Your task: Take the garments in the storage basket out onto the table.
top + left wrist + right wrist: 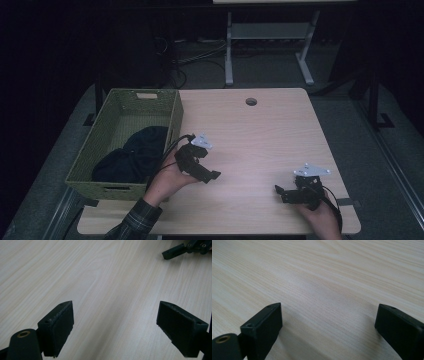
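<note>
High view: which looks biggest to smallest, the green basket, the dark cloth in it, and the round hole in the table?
1. green basket
2. dark cloth, bundled inside the basket
3. round hole, smallest by far, though it lies farther from the camera

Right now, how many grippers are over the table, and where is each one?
2. The left gripper is beside the green basket, jaws apart and empty. The right gripper is near the table's front right corner, also open.

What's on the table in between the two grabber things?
Nothing: in the high view, bare wooden table lies between the left hand-held gripper and the right hand-held gripper. The left gripper view shows the same bare wood.
</note>
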The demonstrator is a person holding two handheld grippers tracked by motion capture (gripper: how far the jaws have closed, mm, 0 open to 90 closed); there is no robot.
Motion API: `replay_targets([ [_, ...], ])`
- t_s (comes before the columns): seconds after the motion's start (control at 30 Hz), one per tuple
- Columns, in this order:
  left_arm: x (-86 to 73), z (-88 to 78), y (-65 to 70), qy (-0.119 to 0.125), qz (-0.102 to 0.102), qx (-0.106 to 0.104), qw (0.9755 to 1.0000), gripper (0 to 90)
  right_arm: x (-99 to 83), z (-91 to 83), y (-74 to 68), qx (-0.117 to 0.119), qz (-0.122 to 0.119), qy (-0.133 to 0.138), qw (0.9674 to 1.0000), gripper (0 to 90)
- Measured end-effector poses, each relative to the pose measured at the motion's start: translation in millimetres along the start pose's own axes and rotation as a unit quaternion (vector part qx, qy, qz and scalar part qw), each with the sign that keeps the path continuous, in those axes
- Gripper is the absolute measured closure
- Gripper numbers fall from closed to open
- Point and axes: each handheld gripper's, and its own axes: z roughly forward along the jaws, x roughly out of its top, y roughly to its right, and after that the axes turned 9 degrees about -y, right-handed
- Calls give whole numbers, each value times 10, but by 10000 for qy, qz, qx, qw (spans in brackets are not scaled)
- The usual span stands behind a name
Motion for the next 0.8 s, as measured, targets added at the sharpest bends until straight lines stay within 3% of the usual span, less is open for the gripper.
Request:
replay_targets([
  [0.8,14,-267,-131,-76,-9,147,9999,141,0,0,-2,-7,12,0,10000,72],
])
